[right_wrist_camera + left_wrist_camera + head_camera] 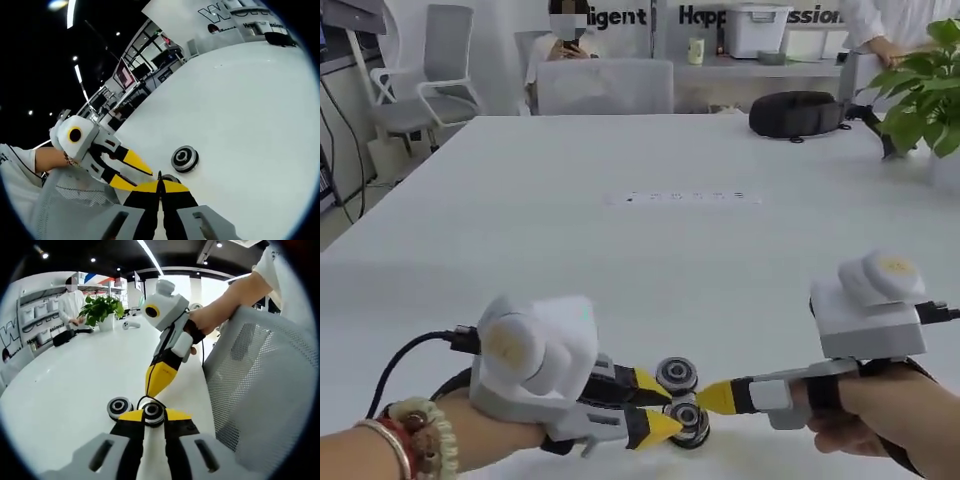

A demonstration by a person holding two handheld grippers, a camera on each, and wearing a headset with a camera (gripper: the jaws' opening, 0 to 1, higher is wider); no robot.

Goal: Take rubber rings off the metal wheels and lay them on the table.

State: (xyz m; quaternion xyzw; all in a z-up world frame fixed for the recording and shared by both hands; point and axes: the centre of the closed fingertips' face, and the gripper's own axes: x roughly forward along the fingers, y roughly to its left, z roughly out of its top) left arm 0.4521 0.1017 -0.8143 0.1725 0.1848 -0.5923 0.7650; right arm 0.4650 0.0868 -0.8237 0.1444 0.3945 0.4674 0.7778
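Watching the near edge of the table [640, 250], we are seeing the left gripper [153, 419] reaching in from nine o'clock in the head view. Its yellow jaws are sitting narrow and clamping the gripped wheel [153, 411] between them. The right gripper [154, 387] is pointing in from three o'clock with its jaws pressed together. In the left gripper view we are making out a thin dark loop, the rubber ring [142, 401], arcing from that tip down to the gripped wheel. So it is looking as if the ring is being pinched, part on and part off. The free wheel [120, 407] is resting flat on the table just beside the clamped one, at twelve o'clock from it in the head view, with its own dark band apparently in place.

What are we worrying about? The ring is looking stretched, and if the pinch is catching only a sliver of rubber, we are risking it snapping out and flicking away across the smooth table. The left jaws are holding a round metal wheel, so a hard sideways pull is threatening to spin it or pop it loose. And with the free wheel sitting so close, any jerk is risking a knock that sends it rolling.
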